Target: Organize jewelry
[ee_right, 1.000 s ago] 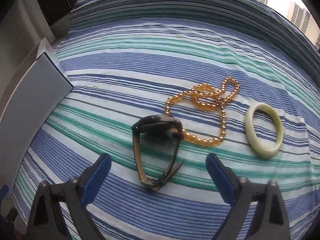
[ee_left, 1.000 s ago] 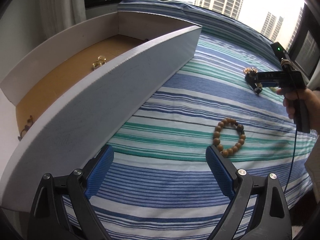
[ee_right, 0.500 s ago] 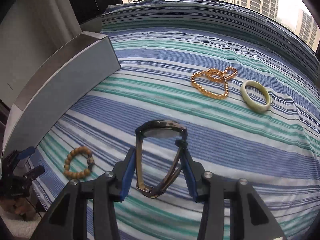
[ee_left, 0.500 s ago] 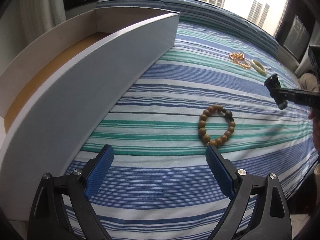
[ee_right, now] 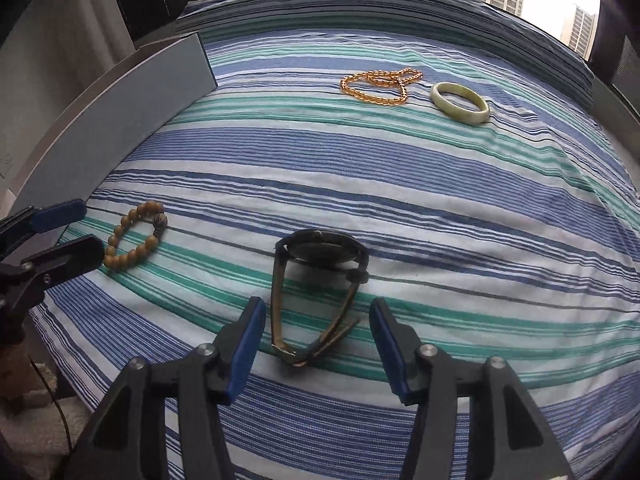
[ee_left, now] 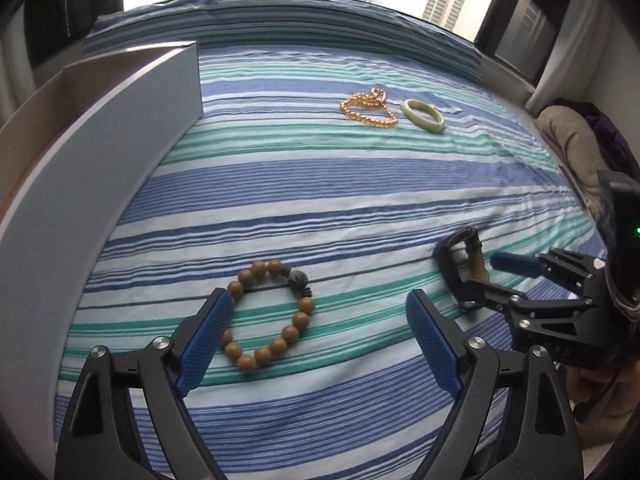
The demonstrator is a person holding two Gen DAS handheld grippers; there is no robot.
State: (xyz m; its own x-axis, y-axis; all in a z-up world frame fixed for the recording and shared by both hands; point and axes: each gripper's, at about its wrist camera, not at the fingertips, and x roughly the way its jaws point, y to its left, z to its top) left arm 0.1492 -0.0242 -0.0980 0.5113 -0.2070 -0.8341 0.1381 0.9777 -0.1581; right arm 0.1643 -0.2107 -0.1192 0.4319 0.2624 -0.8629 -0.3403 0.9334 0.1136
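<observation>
My L gripper (ee_left: 316, 330) was closing wide round the wooden bead bracelet (ee_left: 267, 314), R gripper (ee_right: 318, 344) opening off the watch (ee_right: 320, 280); beads could've rolled, snagging sheet (ee_left: 320, 184).

No readable text, labels, brands or numbers are showing anywhere. Faint marks are sitting on the right gripper (ee_left: 480, 270) body at about 4 o'clock in the left view, too blurred to read.
</observation>
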